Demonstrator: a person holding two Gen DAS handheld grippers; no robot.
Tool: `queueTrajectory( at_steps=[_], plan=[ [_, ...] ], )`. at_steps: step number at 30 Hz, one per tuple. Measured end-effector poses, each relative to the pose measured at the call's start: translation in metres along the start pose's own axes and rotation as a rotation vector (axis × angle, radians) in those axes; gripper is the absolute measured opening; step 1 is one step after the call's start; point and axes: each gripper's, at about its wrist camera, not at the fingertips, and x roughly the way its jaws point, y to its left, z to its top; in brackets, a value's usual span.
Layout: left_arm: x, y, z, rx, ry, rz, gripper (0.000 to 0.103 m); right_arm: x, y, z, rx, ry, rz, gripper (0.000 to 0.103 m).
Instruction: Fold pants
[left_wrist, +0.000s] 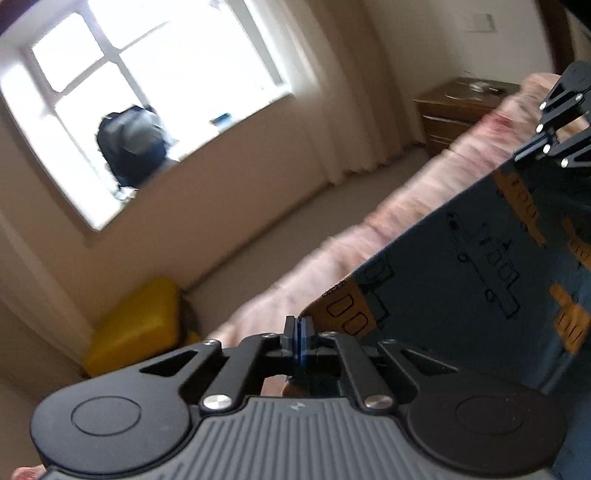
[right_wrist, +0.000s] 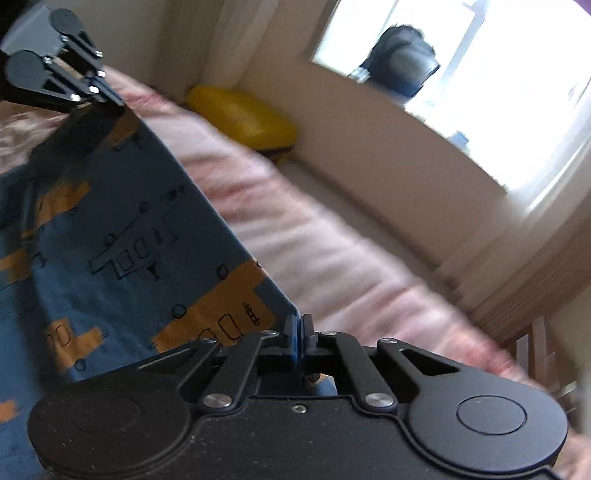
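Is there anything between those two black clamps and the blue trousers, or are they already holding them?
Nothing is in the way. The left gripper and the right gripper are each shut on an edge of the pants, which hang stretched between them above the pink bedspread.

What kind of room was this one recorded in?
Most likely a bedroom: a bed under a pink blanket, a wooden bedside cabinet, and a window with a backpack on its sill.
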Motion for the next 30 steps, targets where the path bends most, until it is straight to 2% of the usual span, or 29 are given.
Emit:
queueTrajectory(
  at_steps=[2, 5, 9, 11, 13, 18, 19, 22, 26, 30],
  plan=[
    [0.016, 0.002, 0.006, -0.027, 0.023, 0.034, 0.000, 0.005, -0.004, 0.012, -0.013, -0.049, -0.078, 0.000],
    [0.050, 0.001, 0.006, -0.056, 0.094, 0.021, 0.000, 0.034, -0.009, 0.025, -0.013, -0.061, -0.152, 0.000],
    [0.086, -0.004, -0.004, -0.023, 0.172, 0.010, 0.000, 0.099, -0.005, 0.020, -0.027, 0.072, -0.147, 0.000],
    [0.089, -0.003, -0.007, -0.027, 0.169, -0.004, 0.000, 0.114, -0.002, 0.016, -0.017, 0.084, -0.147, 0.000],
    [0.084, 0.002, -0.006, -0.046, 0.156, -0.019, 0.000, 0.112, -0.007, 0.014, -0.001, 0.068, -0.148, 0.000],
    [0.058, 0.015, -0.007, -0.066, 0.070, -0.043, 0.000, 0.084, -0.016, 0.019, 0.017, 0.008, -0.147, 0.000],
    [0.047, 0.016, -0.009, -0.068, 0.067, -0.056, 0.000, 0.077, -0.015, 0.018, 0.020, -0.008, -0.149, 0.000],
    [0.011, 0.018, -0.015, -0.053, -0.007, -0.086, 0.000, 0.040, -0.005, 0.018, 0.020, -0.071, -0.159, 0.000],
    [-0.048, 0.016, -0.039, 0.015, -0.152, -0.112, 0.000, -0.025, 0.011, 0.002, 0.028, -0.173, -0.162, 0.000],
    [-0.092, -0.001, -0.070, 0.121, -0.226, -0.148, 0.000, -0.091, 0.043, -0.026, 0.003, -0.242, -0.174, 0.000]
  ],
)
